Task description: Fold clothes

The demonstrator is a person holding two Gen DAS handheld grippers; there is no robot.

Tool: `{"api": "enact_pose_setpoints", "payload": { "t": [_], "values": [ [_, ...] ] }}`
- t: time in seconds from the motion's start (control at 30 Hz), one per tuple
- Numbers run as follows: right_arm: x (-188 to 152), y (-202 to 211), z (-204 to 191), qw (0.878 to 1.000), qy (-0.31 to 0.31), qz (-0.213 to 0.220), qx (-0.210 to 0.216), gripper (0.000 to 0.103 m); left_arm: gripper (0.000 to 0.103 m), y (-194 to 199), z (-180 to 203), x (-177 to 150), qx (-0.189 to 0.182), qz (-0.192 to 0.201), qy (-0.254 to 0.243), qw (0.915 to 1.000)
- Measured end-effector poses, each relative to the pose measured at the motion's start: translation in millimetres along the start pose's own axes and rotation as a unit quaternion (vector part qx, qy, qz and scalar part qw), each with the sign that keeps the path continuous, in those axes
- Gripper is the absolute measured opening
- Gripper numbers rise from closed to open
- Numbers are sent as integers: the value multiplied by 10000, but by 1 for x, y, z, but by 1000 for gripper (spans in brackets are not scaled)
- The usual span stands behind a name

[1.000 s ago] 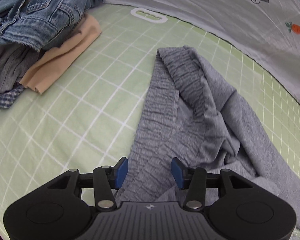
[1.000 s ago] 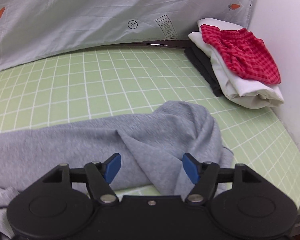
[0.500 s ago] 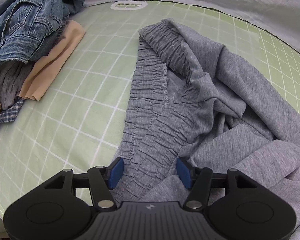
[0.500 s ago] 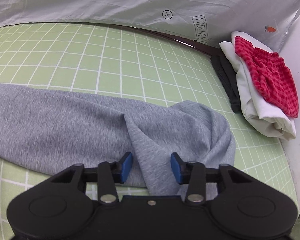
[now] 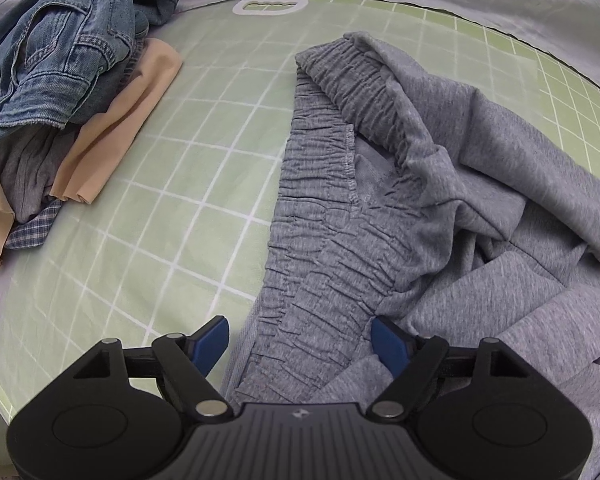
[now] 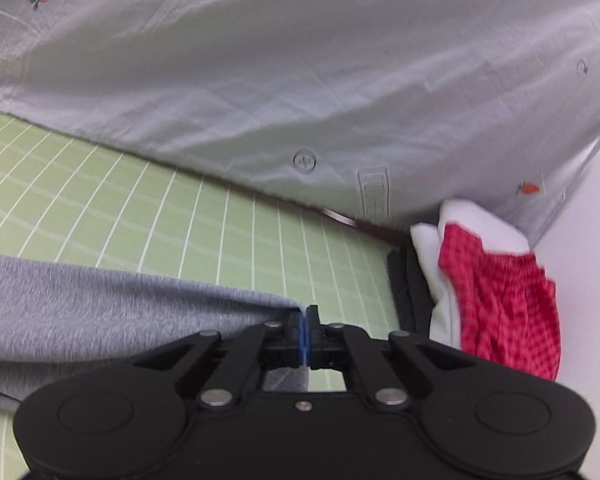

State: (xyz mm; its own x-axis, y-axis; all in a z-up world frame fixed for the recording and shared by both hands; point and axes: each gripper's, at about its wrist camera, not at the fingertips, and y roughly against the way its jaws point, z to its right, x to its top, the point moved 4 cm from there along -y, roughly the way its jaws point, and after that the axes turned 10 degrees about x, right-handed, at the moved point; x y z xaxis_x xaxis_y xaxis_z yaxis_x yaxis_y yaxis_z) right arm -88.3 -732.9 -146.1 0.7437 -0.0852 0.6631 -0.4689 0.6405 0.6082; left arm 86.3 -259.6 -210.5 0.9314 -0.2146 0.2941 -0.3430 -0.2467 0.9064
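Note:
Grey sweatpants [image 5: 440,184] lie crumpled on the green grid mat [image 5: 188,184]; their gathered elastic waistband [image 5: 320,216] runs toward me. My left gripper [image 5: 300,340] is open, its blue pads either side of the waistband's near end. In the right wrist view the pants' leg [image 6: 100,312] stretches off to the left. My right gripper [image 6: 305,332] is shut on the leg's end, lifted a little off the mat [image 6: 180,220].
A heap of unfolded clothes with a denim jacket [image 5: 56,48] and a tan garment [image 5: 120,128] lies at the far left. A folded stack with red checked shorts [image 6: 504,304] on white cloth sits at the right. A grey printed sheet [image 6: 300,80] hangs behind.
My right gripper closed on the end of the pant leg and tilted upward, pulling the leg taut. My left gripper opened wider around the waistband.

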Motion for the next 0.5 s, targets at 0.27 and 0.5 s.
{"api": "enact_pose_setpoints", "payload": {
  "t": [0.27, 0.5],
  "values": [
    [102, -35, 5, 9925, -1008, 615, 328, 27, 85, -5, -7, 0, -63, -68, 200, 9998],
    [23, -9, -71, 9822, -1278, -286, 1348, 31, 85, -7, -10, 0, -118, -83, 289, 9995]
  ]
}}
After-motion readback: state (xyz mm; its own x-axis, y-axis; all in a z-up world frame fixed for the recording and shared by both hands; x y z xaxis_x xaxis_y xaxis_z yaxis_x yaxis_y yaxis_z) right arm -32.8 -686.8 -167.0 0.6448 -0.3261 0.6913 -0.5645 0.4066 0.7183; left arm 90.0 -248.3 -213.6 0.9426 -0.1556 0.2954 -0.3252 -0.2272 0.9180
